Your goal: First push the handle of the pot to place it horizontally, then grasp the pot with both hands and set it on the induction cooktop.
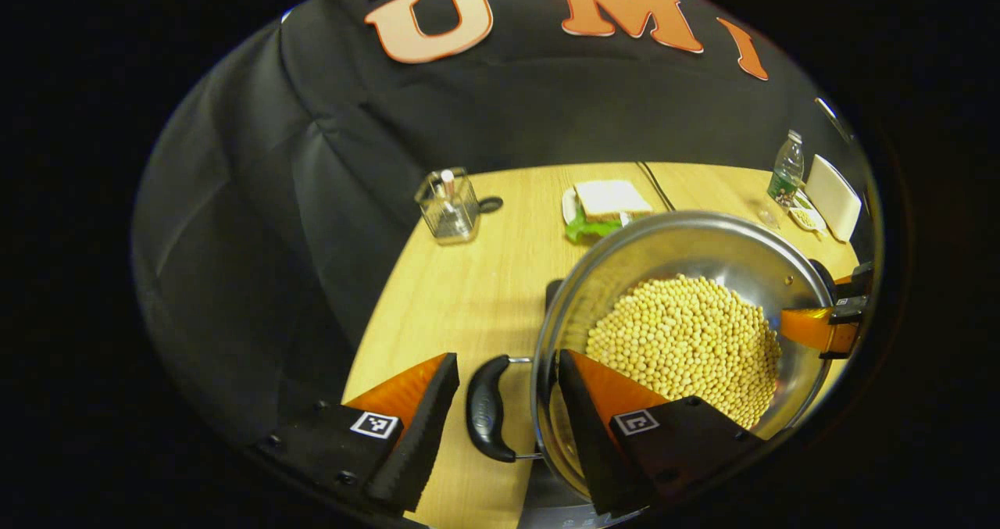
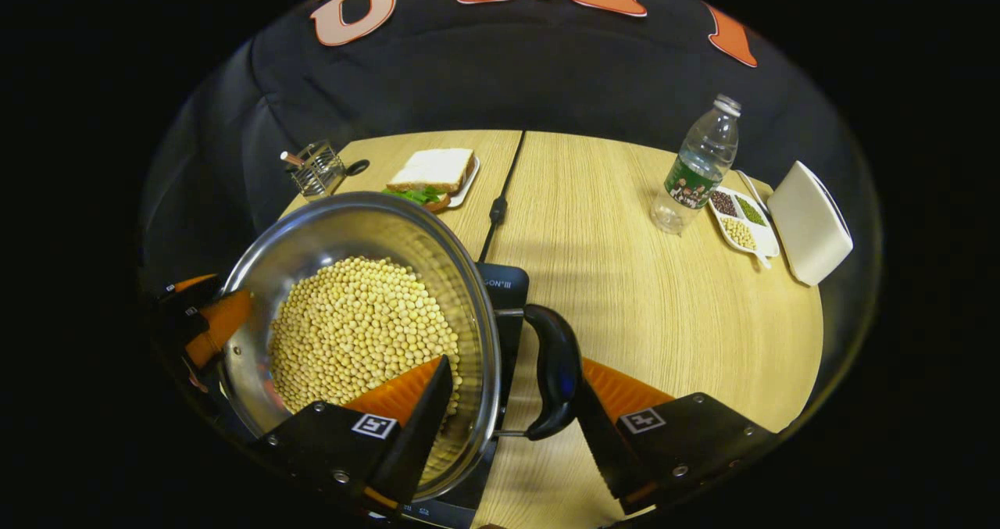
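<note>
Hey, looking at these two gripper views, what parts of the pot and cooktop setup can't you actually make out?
- Induction cooktop: mostly covered by the pot in the right gripper view, so whether the pot rests on it is unclear.
- Cooktop controls: cut off at the bottom edge, too small to read.
- Left gripper: in the left gripper view its inner finger overlaps the rim, hiding any contact.
- Right gripper: contact with the handle is hidden likewise.
</note>
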Action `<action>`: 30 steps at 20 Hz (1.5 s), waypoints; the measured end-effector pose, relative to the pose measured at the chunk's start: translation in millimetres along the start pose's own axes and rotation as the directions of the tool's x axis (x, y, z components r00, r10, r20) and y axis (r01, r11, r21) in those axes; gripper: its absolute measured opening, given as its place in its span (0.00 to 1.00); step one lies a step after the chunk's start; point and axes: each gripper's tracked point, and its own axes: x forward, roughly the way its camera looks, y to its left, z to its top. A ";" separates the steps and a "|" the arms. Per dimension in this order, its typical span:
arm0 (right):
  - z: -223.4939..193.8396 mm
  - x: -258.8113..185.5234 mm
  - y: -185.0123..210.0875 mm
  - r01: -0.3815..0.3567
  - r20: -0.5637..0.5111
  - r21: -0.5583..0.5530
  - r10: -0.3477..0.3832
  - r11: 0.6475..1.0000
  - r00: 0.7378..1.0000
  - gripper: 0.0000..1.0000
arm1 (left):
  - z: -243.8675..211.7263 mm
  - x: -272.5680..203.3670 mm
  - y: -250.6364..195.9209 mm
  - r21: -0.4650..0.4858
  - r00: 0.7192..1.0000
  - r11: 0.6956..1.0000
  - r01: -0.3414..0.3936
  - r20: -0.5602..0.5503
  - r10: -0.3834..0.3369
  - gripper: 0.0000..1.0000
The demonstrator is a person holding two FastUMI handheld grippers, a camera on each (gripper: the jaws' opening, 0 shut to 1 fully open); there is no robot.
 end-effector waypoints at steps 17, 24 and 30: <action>128.4 -290.8 -97.5 0.148 0.780 -0.045 -0.058 0.988 0.624 0.93 | 210.6 -354.4 51.6 -0.249 0.610 0.964 0.088 0.779 0.146 1.00; 125.4 -426.8 -116.3 0.228 0.922 -0.034 -0.058 0.973 0.384 0.93 | 209.4 -456.5 55.5 -0.247 0.503 0.954 0.168 0.854 0.133 0.99; 116.5 -520.9 -147.6 0.284 0.956 0.029 -0.110 0.958 0.271 0.94 | 226.7 -493.6 63.3 -0.231 0.456 0.958 0.172 0.880 0.131 0.96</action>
